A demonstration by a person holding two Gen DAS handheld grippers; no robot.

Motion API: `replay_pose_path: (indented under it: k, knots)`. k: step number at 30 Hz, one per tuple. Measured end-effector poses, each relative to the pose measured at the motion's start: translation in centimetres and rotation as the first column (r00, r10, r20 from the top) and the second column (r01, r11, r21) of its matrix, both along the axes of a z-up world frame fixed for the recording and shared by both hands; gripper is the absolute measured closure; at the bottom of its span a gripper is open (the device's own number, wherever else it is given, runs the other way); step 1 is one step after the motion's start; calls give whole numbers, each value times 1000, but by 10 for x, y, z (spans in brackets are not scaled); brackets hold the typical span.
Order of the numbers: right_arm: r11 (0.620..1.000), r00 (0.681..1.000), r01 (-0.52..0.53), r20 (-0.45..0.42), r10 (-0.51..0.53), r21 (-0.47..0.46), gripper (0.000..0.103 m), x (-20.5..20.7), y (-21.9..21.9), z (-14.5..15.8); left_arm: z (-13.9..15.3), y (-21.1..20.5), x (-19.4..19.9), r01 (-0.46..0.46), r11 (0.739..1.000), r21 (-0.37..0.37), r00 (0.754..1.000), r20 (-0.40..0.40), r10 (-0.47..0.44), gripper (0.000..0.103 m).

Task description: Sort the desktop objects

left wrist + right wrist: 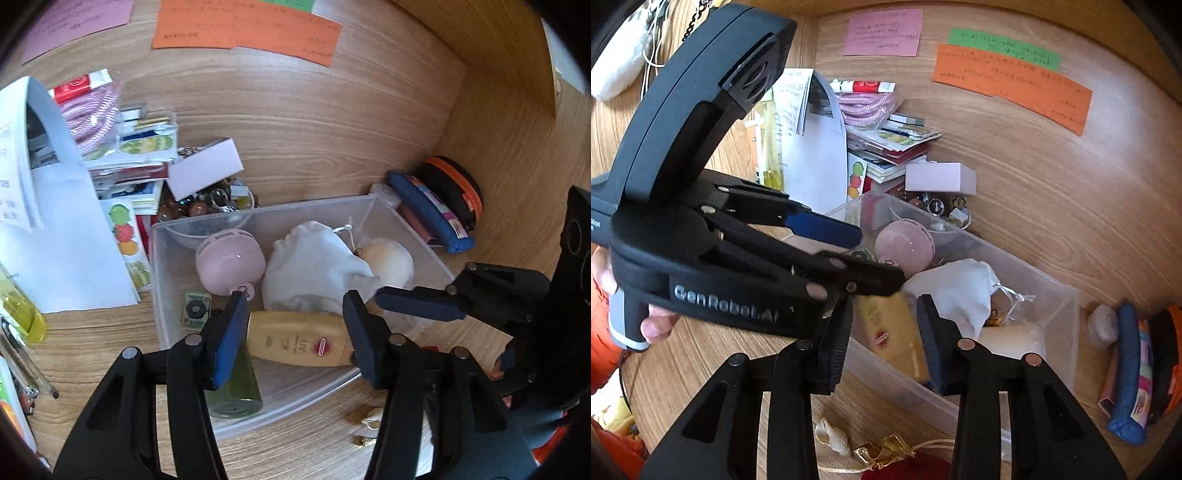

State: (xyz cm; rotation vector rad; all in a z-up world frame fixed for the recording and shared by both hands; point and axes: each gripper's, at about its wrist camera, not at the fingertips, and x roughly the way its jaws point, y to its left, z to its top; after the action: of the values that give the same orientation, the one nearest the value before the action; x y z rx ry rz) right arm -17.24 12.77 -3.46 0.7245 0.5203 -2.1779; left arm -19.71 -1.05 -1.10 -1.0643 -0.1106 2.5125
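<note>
A clear plastic bin [314, 210] [1052, 314] sits on the wooden desk. In it lie a yellow UV bottle [295, 338] [894, 332], a pink round gadget [229, 262], a white cloth pouch [314, 269], a cream ball [391, 258] and a dark green bottle [236, 391]. My left gripper [295, 306] [882, 254] hovers over the bin, open, with the yellow bottle framed below its fingers. My right gripper [884, 306] is open too, over the bin's near wall beside the bottle. One of its fingers [421, 304] reaches across the pouch.
Left of the bin is a heap of papers, sachets and a pink cord [92, 110], with a bead bowl [207, 206] behind. A blue pouch [432, 214] and a black-orange case [454, 192] stand against the right wooden wall. A shell [833, 435] and a gold-red pouch [897, 458] lie in front.
</note>
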Motion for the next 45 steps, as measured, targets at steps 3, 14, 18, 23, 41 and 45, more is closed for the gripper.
replay_pose_path:
  k: [3, 14, 18, 23, 41, 45]
  knots:
    - [1000, 1000, 6, -3, -6, -3, 70, 5, 5, 5, 7, -4, 5, -35, 999, -19, 999, -23, 35, 49]
    - [994, 993, 105, -50, -104, 10, 43, 29, 47, 12, 22, -10, 49, -115, 990, -78, 991, -83, 108, 30]
    - [988, 988, 152, -40, -151, 15, 39, 35, 71, 11, 15, 2, 71, -109, 986, -124, 991, -94, 98, 22]
    - [984, 984, 177, -19, -176, 33, 34, 42, 89, 0, -3, 23, 90, -64, 984, -168, 996, -66, 54, 15]
    - [984, 985, 109, 121, -127, 143, 32, 37, 96, -67, -56, 67, 90, 39, 969, -245, 999, 42, -30, 26]
    - [986, 981, 96, 155, -117, 139, 32, 24, 93, -72, -61, 70, 83, 68, 969, -240, 996, 71, -52, 33]
